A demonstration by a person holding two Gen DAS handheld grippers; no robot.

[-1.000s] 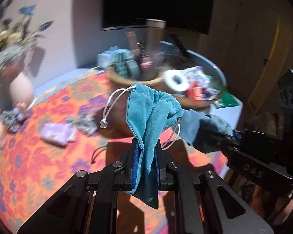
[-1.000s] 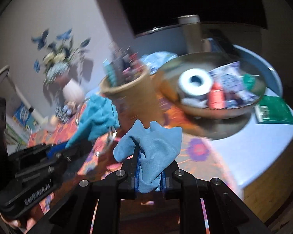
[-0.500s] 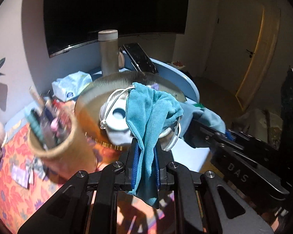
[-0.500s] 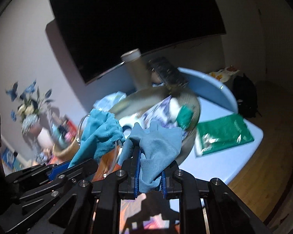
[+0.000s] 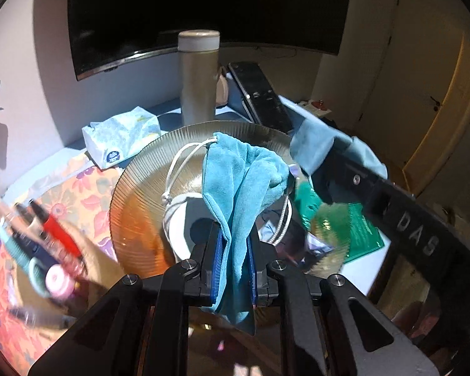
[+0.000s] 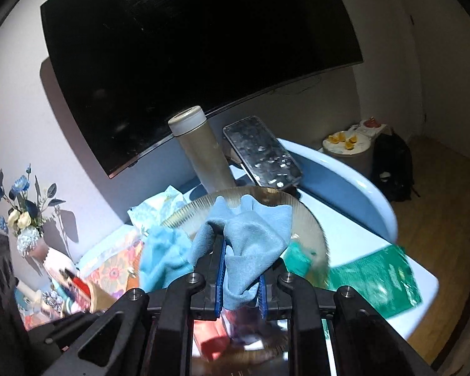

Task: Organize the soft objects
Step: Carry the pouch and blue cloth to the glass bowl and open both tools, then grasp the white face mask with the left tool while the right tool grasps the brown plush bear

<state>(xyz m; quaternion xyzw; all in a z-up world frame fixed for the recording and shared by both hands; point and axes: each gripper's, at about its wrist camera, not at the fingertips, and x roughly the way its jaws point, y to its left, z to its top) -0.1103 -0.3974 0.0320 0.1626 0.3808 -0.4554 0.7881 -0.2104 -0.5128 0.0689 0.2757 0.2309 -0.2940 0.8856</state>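
**Mia:** What did the left gripper [image 5: 233, 269] have?

**Ben:** Its two blue pads were squeezed tight on a fuzzy teal cloth pouch with white strings [image 5: 244, 185]. The pouch hung up in the air, over the big ribbed see-through glass bowl [image 5: 134, 194].

**Mia:** And the right gripper [image 6: 239, 285]?

**Ben:** It was pinched on a soft light-blue cloth [image 6: 253, 238], all bunched up. That cloth was in the air too, near the far rim of the same bowl.

**Mia:** What was around them?

**Ben:** A white roll of tape [image 5: 180, 228] sat inside the bowl. Behind it stood a tall grey bottle [image 5: 199, 75], a blue tissue pack [image 5: 120, 136] and a flat green packet [image 6: 379, 279] on the pale blue table [image 6: 354, 219].

**Mia:** So was the tidying done?

**Ben:** I think not. Both soft things were picked up, but neither was put down anywhere. I could not tell where they should go.
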